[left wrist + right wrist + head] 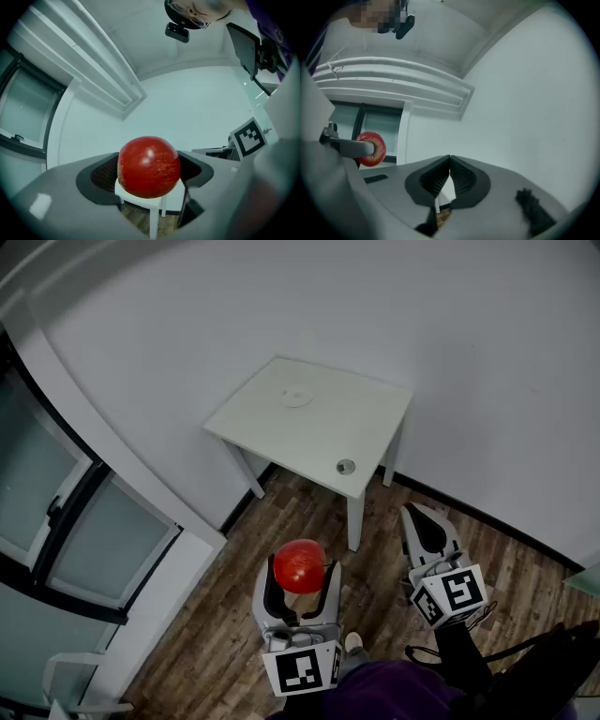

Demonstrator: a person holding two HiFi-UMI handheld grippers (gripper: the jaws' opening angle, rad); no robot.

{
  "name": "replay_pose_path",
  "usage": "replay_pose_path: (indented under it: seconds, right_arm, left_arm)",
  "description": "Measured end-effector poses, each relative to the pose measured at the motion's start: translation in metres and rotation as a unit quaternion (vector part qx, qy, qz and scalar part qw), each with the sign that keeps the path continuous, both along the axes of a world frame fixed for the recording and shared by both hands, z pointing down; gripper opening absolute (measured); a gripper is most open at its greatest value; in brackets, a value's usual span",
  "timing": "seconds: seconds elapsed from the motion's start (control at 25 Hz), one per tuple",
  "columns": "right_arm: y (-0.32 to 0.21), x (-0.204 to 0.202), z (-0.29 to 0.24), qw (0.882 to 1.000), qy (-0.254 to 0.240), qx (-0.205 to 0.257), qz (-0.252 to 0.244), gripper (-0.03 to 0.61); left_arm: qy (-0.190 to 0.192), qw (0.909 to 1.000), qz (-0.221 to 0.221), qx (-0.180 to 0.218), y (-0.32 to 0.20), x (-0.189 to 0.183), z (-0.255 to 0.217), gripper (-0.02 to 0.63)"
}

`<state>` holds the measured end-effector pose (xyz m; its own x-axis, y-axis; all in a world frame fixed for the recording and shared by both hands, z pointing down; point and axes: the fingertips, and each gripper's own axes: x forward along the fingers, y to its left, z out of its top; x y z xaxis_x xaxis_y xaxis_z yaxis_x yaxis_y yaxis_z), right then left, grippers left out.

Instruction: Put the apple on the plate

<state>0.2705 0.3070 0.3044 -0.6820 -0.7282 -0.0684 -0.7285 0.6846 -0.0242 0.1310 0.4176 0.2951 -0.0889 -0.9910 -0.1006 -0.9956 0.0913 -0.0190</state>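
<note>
Held off the floor: apple [300, 563] clamped in left gripper [300, 570], jaws wide, pads on its sides; its underside is hidden by the jaws. Just beside it, right gripper [424, 521] has its jaws closed tip to tip and is empty. Well ahead of both, plate [297, 397] lies on table [375, 427], white on white, rim barely visible. The small round object [346, 466] nearer the grippers is unidentifiable. The marker cubes [302, 669] carry square patterns only, no legible writing.

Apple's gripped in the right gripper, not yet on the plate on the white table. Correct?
Wrong gripper. The apple is clamped in the left gripper, as the left gripper view shows; the right gripper is shut on nothing. The rest holds: the apple is not yet on the plate on the white table.
</note>
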Motion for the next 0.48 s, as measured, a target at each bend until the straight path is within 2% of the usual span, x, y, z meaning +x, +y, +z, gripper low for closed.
replay_pose_path:
  seconds: [0.48]
  right_arm:
    - [-0.022,-0.036,0.009,1.000,0.005,-0.005,0.003,0.011]
  left_arm:
    - [0.012,0.9999,0.001,-0.006,-0.021,-0.033,0.014,0.382]
